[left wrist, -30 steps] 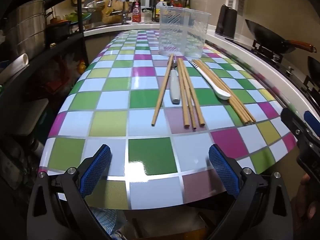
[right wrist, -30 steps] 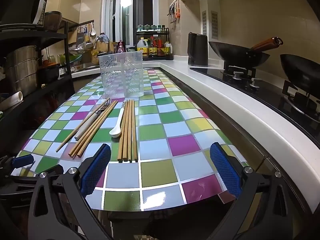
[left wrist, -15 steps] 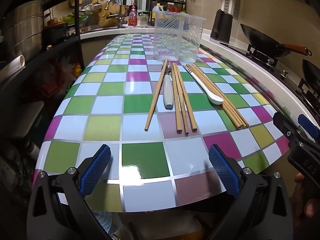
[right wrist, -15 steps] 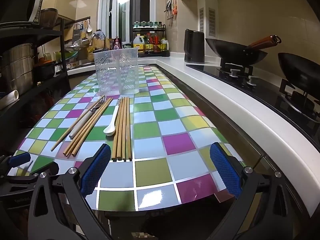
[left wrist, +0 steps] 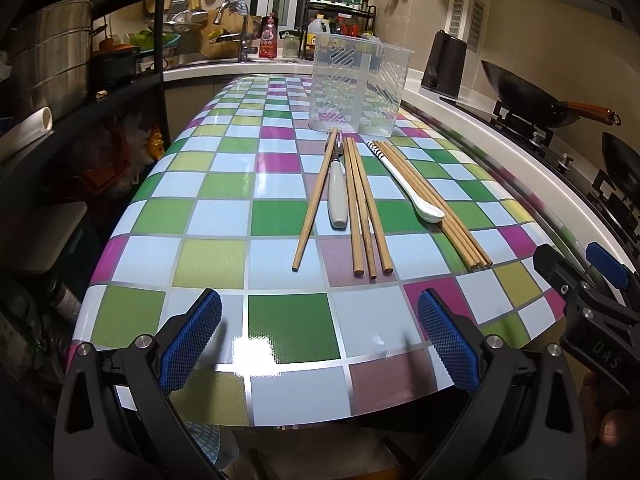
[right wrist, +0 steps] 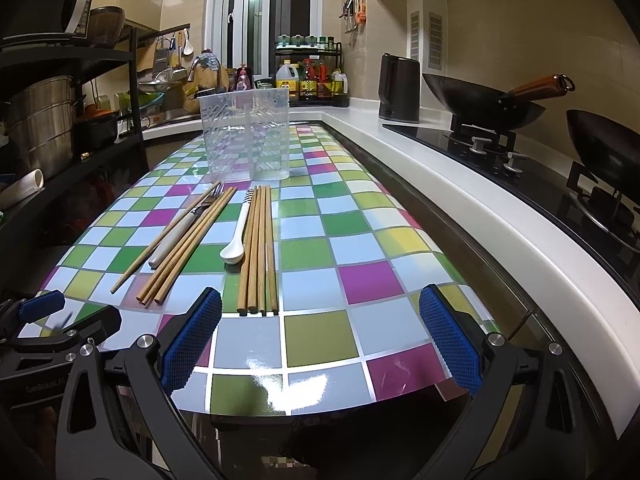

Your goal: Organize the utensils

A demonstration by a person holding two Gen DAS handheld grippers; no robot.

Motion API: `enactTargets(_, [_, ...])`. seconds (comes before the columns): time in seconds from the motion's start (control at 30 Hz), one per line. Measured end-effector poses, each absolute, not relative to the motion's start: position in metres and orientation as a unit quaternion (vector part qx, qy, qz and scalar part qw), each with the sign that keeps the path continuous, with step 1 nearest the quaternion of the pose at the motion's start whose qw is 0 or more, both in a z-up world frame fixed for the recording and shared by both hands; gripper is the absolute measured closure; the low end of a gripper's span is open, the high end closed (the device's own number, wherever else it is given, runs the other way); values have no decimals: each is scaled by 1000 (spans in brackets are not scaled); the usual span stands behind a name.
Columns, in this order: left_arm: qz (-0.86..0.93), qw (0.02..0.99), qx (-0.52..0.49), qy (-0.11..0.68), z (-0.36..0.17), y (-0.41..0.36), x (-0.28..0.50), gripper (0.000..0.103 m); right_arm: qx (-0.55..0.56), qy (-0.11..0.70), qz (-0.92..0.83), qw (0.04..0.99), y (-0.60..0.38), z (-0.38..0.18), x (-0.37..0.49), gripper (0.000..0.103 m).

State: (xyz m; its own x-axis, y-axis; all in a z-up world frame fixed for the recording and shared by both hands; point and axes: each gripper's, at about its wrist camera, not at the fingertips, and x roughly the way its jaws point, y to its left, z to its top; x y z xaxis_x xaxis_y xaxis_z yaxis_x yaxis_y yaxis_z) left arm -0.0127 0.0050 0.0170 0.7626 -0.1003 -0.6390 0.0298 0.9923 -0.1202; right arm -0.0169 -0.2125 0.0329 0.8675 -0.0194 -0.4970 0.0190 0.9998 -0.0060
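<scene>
Utensils lie untouched on checkered glossy tabletop (left wrist: 280, 320): wooden chopsticks (left wrist: 362, 208), white ceramic spoon (left wrist: 412, 192), white-handled fork (left wrist: 337, 196), just before clear plastic slotted holder (left wrist: 358, 88). Left gripper (left wrist: 320, 340) and right gripper (right wrist: 320, 340) both gape wide, empty, near table's front edge.

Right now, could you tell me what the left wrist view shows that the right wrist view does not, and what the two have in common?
Only the left wrist view shows a red pouch by the chrome sink faucet.

Only the right wrist view shows a second black wok nearly whole at the right edge.

Both show the clear plastic utensil holder, the wooden chopsticks, the white ceramic spoon, the white-handled fork, the checkered table, and the open left gripper and right gripper.
</scene>
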Motion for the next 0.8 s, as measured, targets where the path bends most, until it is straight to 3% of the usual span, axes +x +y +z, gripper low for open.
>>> enactTargets(0.43, [-41,940,-56,335,19,7,-14,8,-4,260,-7,965,-211,33,-17,6])
enactTargets(0.8, [-37,948,-45,314,21,3,-18,19,-7,254,-7,967,-209,35,-20,7])
